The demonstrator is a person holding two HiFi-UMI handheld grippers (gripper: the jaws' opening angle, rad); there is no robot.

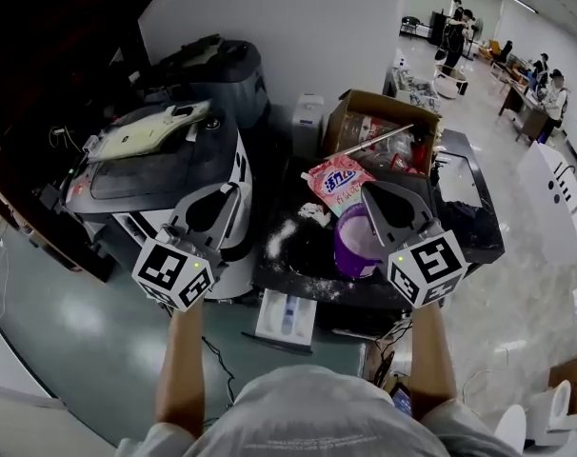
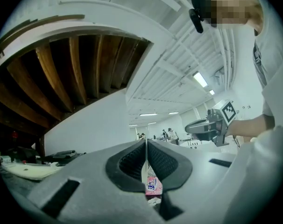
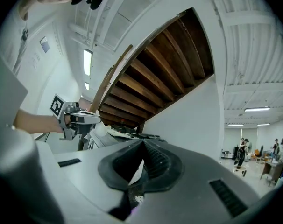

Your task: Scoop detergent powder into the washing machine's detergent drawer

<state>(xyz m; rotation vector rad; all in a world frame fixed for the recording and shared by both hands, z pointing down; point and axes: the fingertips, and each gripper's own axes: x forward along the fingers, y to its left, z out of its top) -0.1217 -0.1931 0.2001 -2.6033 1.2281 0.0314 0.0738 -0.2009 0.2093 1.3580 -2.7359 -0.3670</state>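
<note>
Both my left gripper point(image 1: 228, 192) and right gripper point(image 1: 370, 194) have jaws pressed together, holding nothing. A detergent bag point(image 1: 338, 181) lies beyond.

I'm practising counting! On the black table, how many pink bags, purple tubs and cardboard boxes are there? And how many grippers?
pink bag: 1
purple tub: 1
cardboard box: 1
left gripper and right gripper: 2
Total: 5
</note>
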